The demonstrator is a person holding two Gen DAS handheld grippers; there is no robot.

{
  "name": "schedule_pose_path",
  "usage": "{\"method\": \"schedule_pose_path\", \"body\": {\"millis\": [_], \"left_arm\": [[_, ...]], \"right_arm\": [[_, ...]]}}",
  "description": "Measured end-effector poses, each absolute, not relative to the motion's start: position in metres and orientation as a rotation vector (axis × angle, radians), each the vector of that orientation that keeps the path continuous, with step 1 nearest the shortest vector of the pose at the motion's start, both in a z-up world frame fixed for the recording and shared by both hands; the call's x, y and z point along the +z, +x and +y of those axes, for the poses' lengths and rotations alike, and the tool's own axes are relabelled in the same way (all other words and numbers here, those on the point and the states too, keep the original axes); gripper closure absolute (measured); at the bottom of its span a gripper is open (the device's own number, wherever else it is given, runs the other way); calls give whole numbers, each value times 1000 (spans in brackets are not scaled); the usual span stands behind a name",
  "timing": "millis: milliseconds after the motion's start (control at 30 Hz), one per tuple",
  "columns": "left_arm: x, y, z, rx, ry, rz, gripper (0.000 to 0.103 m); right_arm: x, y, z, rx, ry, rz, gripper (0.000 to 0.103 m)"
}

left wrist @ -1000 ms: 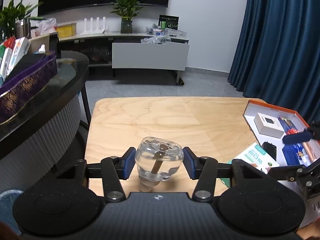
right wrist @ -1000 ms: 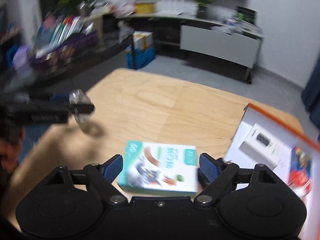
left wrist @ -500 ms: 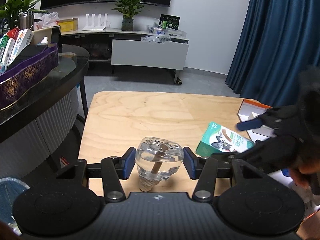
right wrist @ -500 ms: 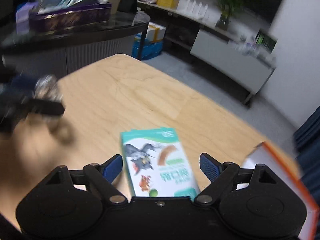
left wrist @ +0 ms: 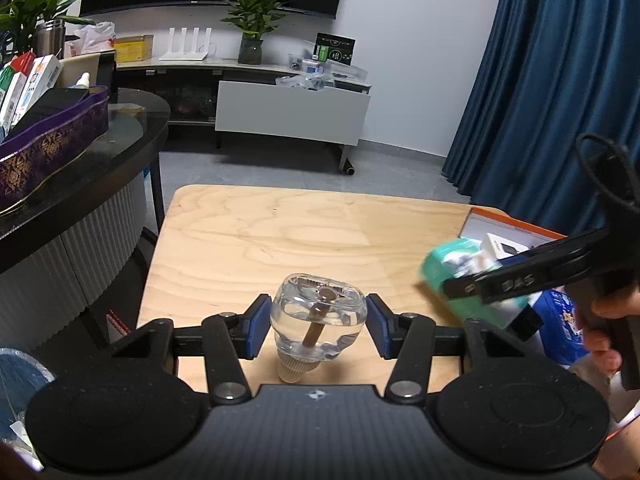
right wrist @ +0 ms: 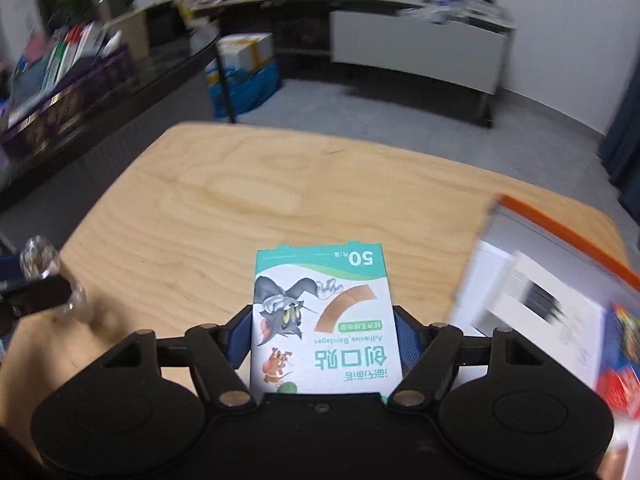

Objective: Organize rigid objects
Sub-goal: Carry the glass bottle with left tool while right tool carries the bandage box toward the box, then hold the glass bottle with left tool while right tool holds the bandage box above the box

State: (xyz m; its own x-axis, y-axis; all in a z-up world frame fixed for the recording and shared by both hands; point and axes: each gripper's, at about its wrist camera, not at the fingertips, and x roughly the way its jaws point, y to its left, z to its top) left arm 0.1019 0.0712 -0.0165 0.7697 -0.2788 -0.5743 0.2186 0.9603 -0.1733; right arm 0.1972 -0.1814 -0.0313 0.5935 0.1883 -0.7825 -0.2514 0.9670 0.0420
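Note:
A clear glass bottle, cap downward, hangs just over the wooden table with my left gripper shut on it. It also shows at the left edge of the right wrist view, bottle. A green and white adhesive bandage box lies lengthwise between the jaws of my right gripper. Those jaws are closing and the blue pads sit against both long sides of the box. In the left wrist view the same box is blurred beside the right gripper's fingers, close to the orange-rimmed tray.
The orange-rimmed white tray at the table's right end holds a small white box and colourful packets. A dark curved counter with a purple basket stands to the left. A hand grips the right tool.
The right gripper's jaws have come in against the bandage box, and the box has swung rightward toward the orange-rimmed tray. The left gripper and its bottle have stayed put.

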Motion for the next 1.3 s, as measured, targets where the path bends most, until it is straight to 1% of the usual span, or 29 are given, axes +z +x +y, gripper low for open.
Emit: {"method": "schedule_pose_path", "body": {"millis": [100,200,333,433,567,767,933,1300], "left_arm": [[-12,96,64,-289,-90,631,51],[-5,91,53,-316,-89,621,51],[10,79,31,-345,-53,584,51],[21,69,9,-357,-40,560,51],[35,55,-21,-362,-33,546,51],[49,39,-64,-411,-28,553,51],[57,24,-97,-440,33,530,51],[55,13,-125,-454,44,537,51]], "right_arm": [[-21,183,-209,128,-102,856,19],[-10,169,-247,121,60,835,19],[16,141,-275,68,167,748,19],[35,117,-287,45,197,684,19],[52,84,-296,3,169,628,19],[59,40,-316,-68,159,584,19],[67,7,-339,-125,199,538,19],[65,-31,-368,-173,227,482,19]]}}
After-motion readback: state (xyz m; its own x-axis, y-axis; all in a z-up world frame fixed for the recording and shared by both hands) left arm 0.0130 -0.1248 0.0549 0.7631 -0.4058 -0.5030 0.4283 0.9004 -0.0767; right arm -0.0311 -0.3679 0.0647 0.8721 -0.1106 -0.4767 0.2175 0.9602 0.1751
